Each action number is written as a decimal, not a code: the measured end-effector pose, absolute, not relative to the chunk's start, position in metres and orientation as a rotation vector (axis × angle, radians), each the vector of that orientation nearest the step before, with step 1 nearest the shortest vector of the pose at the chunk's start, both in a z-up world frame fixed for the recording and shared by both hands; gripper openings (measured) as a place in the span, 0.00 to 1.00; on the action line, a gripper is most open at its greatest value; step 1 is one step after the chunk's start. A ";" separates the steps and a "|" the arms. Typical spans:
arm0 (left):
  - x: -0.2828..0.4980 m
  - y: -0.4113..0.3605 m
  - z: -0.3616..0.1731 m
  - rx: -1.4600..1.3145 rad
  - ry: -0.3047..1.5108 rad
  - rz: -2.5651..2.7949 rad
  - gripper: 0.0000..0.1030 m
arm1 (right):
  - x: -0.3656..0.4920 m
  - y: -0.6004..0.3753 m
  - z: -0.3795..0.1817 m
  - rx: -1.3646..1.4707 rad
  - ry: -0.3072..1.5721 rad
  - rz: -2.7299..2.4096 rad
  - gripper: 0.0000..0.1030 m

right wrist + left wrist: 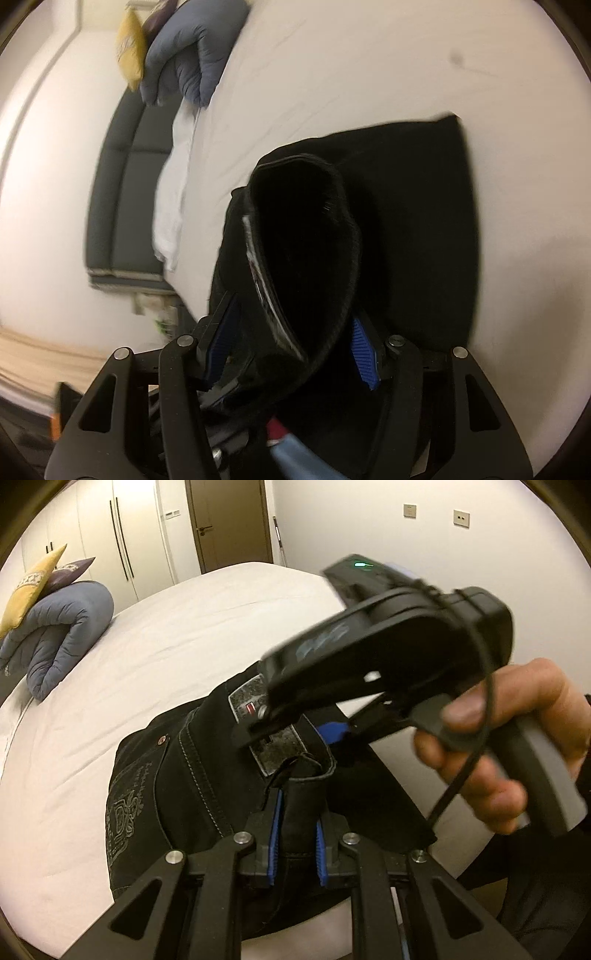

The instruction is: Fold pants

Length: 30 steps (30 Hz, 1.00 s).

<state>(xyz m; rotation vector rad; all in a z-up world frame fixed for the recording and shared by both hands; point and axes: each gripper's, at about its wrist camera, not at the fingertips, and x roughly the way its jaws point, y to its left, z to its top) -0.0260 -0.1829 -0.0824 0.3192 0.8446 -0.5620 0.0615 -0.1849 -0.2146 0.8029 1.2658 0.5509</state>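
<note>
Between the blue ribbed pads of our left gripper (298, 834) sits a thick fold of the black denim pants (192, 775), and the jaws are pinched together on it, pads pressing the cloth from both sides. Just beyond that fold we see the waistband with its grey rectangular leather-look patch (275, 746), pale stitching running down a seam, a small metal rivet and a faint printed design on the back pocket. Over the waistband we have our right gripper (255, 731), held in a bare hand (517, 746), its black fingers reaching onto the patch area.

From the right wrist camera, our right gripper (291, 343) has a rolled, open loop of the same waistband lying between its blue pads (364, 350); the jaws stand partly apart around it, and the picture is too blurred and dark for us to say whether the pads really press the cloth. Beyond the loop the rest of the pants spreads flat and dark on the white bedsheet (369, 66).

Widening out, the pants lie near the edge of the bed. Well away at the head end rests a rolled grey-blue quilted duvet (59, 635), with a yellow cushion (29, 587) and a dark purple cushion (70, 572) leaning on top. Behind the bed we see white wardrobe doors (122, 535) with long dark handles, and a brown door (229, 520).
</note>
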 end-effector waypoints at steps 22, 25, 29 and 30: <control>-0.031 -0.181 -0.097 0.199 0.947 -0.720 0.63 | 0.002 -0.259 -0.235 0.891 1.167 0.476 0.26; -0.030 -0.142 -0.072 0.115 0.924 -0.696 0.80 | -0.009 -0.279 -0.216 0.898 1.121 0.388 0.46; -0.005 -0.094 -0.057 0.068 0.899 -0.635 0.81 | -0.028 -0.289 -0.178 0.863 1.035 0.350 0.40; 0.008 -0.087 -0.058 0.062 0.902 -0.623 0.75 | -0.031 -0.277 -0.166 0.833 1.018 0.401 0.36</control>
